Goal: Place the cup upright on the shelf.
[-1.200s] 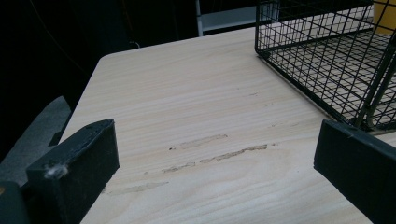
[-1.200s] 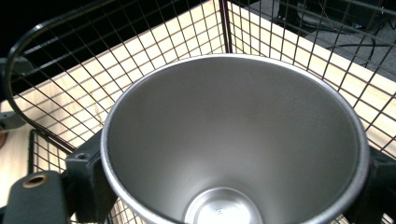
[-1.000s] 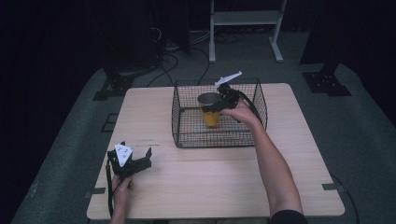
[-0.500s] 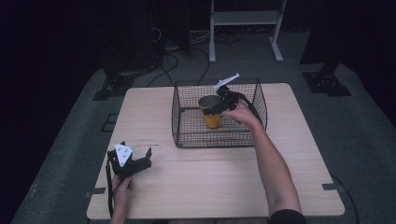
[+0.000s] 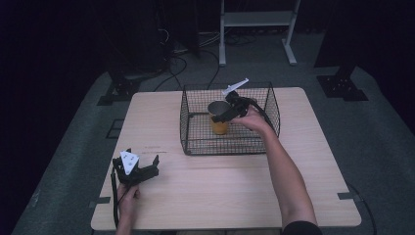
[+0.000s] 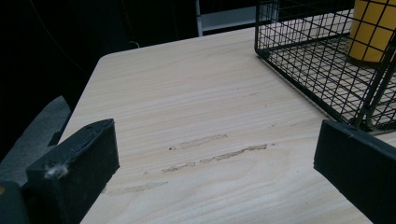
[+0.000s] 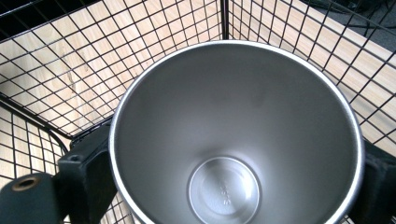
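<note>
One yellow tumbler (image 5: 219,123) with a bare steel inside stands upright in the black wire basket (image 5: 195,142), near its middle, on the wooden table (image 5: 235,186). The right gripper (image 5: 226,115) reaches into the basket from above and its two black jaws stand on both sides of the tumbler, just under the rim. In the right gripper view the jaws press against the outer wall on the left and on the right, so I judge that it is closed on the tumbler (image 7: 236,135). The left gripper (image 5: 142,172) rests on the table near the front left corner, well apart from the basket, with its jaws wide apart and nothing between them.

The tumbler looks stiff and hard, so it will not give way under the jaws. It is empty inside, therefore probably rather light. Its wall looks smooth and narrows toward the bottom, so it may slip downward if the hold is weak. I think the best place to hold is across the upper part, a little below the rim, with the cup kept upright while it is lifted clear of the basket wall.
</note>
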Demonstrator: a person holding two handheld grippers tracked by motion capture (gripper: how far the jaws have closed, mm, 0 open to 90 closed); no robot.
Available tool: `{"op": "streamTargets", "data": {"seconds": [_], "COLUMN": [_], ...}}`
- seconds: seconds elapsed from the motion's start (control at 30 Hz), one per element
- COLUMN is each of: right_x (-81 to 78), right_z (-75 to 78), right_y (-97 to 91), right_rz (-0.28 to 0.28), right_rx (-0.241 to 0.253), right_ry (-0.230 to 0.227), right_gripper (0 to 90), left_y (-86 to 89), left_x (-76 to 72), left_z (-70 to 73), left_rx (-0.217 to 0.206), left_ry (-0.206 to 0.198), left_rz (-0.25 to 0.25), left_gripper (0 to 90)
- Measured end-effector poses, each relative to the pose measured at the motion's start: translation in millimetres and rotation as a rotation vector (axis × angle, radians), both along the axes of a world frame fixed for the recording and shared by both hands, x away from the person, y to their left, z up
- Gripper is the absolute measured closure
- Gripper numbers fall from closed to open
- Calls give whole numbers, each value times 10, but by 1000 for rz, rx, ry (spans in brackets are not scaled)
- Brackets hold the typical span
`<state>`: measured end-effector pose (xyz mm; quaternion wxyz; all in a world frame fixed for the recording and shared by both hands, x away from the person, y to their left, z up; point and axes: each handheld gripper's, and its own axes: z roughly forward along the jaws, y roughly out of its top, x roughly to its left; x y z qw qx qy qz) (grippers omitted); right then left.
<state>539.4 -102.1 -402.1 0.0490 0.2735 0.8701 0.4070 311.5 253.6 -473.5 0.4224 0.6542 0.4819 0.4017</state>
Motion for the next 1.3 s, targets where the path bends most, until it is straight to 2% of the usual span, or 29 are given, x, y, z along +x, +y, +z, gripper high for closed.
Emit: {"op": "streamTargets", "data": {"seconds": [0.33,0.7,1.3], "right_x": [-20,-33,-92], "right_z": [10,35,257], "right_y": [11,18,-124], "right_rz": [0,-6,-33], "right_rx": [-4,14,72], "right_ry": [-3,-1,-40], "right_gripper": [59,29,26], "left_y": [0,0,-1], "left_x": [0,0,-1], "left_z": [0,0,1], "left_rx": [0,0,3], "left_ry": [0,0,2], "left_rz": [0,0,0], "left_gripper": [0,0,0]}}
